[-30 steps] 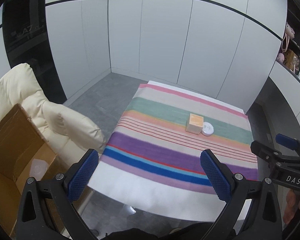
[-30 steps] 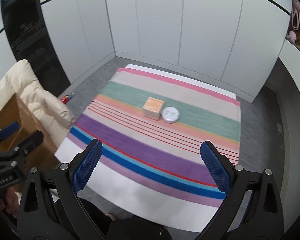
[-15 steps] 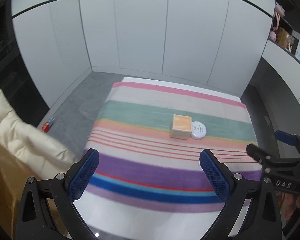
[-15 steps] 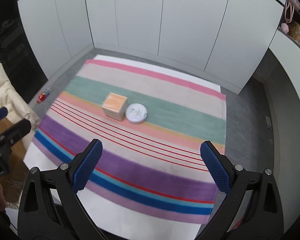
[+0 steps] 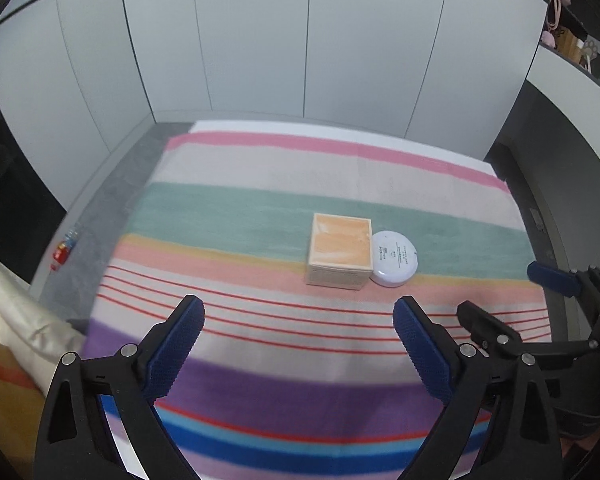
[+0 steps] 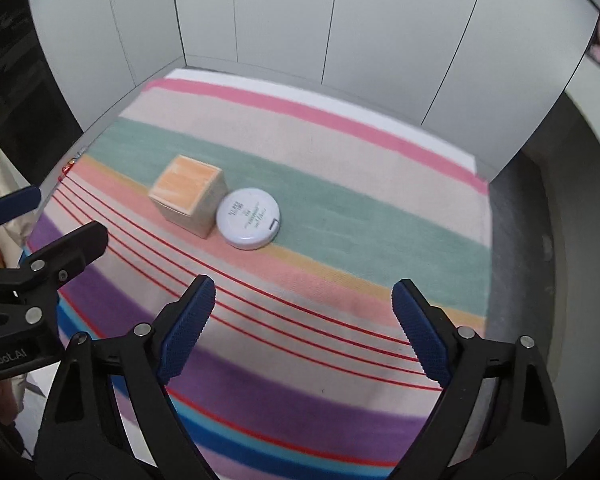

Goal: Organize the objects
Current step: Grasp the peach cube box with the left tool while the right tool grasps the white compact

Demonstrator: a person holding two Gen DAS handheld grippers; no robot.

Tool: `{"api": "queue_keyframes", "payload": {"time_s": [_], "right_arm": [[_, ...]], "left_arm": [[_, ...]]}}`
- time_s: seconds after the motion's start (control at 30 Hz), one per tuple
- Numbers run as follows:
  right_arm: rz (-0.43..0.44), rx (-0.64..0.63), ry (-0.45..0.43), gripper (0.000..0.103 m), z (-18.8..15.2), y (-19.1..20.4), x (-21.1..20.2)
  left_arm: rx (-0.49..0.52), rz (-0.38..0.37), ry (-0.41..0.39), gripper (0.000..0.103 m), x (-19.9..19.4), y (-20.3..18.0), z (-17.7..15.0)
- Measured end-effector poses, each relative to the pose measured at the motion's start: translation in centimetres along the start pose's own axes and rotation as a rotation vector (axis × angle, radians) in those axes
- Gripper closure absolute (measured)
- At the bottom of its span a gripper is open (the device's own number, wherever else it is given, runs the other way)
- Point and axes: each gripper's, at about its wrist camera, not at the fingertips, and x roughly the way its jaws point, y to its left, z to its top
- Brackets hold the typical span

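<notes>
On the striped cloth [image 5: 260, 208] stands a small box with an orange top [image 5: 340, 250], and a round white container [image 5: 394, 258] lies against its right side; the two touch each other. They sit about where the green stripe meets the peach one, in the middle part of the cloth. The left gripper [image 5: 298, 318] hangs above the thin red lines, nearer to the camera than the box, and it is apart from both things. Its jaws stand wide and have just been closing a little, with nothing between them. The right gripper [image 6: 304, 300] is also above the red lines, near the round container but not touching it. Its jaws are wide too and have just been closing somewhat, and nothing is held. In the left wrist view the right gripper shows at the right edge, and in the right wrist view the left gripper shows at the left edge. A cream cushion [image 5: 16, 304] lies at the left beside the cloth.
</notes>
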Motion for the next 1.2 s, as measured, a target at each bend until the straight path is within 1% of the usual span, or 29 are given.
{"api": "queue_keyframes", "payload": {"time_s": [0.07,0.13,0.2,0.23,0.3,0.4,0.47,0.53,0.57,0.6,0.77,0.93,1.03,1.07,1.1,1.13,1.2], "right_arm": [[-0.004,0.006,0.004,0.013,-0.1,-0.5,1.3],[0.002,0.012,0.013,0.019,-0.1,-1.0,2.4],[0.009,0.027,0.017,0.019,-0.3,-1.4,3.5],[0.01,0.03,0.016,0.022,-0.4,-1.6,3.8],[0.01,0.032,0.015,0.024,-0.4,-1.7,4.6],[0.027,0.036,0.015,0.024,-0.3,-1.4,5.6],[0.039,0.022,0.01,0.024,-0.2,-0.7,6.1],[0.042,-0.004,0.002,0.024,0.0,0.3,6.4],[0.044,-0.012,-0.001,0.024,0.1,0.7,6.5],[0.05,-0.018,-0.003,0.024,0.3,1.3,6.7],[0.069,-0.027,-0.007,0.024,1.4,3.1,7.5],[0.068,-0.016,-0.017,0.024,2.6,3.8,8.8],[0.059,-0.008,-0.041,0.024,3.1,4.0,9.2],[0.058,-0.009,-0.046,0.025,3.0,3.9,9.1],[0.061,-0.011,-0.056,0.032,3.1,4.0,9.0],[0.06,-0.017,-0.061,0.041,3.1,4.2,8.9],[0.065,-0.017,-0.055,0.043,3.1,4.2,8.8]], "left_arm": [[0.008,-0.005,0.01,0.008,1.3,-0.5,0.1],[0.017,-0.025,0.022,0.008,2.6,-1.1,0.3],[0.018,-0.023,0.025,0.008,3.9,-1.8,0.3],[0.017,-0.025,0.026,0.013,4.5,-2.0,0.3],[0.013,-0.035,0.049,0.019,6.0,-2.4,0.3],[-0.006,-0.041,0.059,0.021,7.5,-2.8,0.5],[0.005,-0.041,0.051,0.026,8.1,-3.1,0.7],[0.016,-0.037,0.05,0.041,8.7,-3.4,0.9],[0.009,-0.047,0.048,0.042,8.9,-3.3,1.0],[-0.002,-0.056,0.047,0.049,9.0,-3.0,1.1],[-0.025,-0.05,0.052,0.05,9.0,-1.2,1.5],[-0.022,-0.005,0.045,0.05,8.5,1.4,1.6],[-0.033,0.006,0.044,0.05,8.1,2.9,1.4],[-0.036,0.01,0.045,0.05,8.0,3.3,1.3],[-0.035,0.015,0.046,0.05,7.9,3.6,1.2],[-0.033,0.02,0.048,0.05,7.8,3.8,1.1],[-0.032,0.027,0.043,0.05,7.3,4.0,0.9]]}}
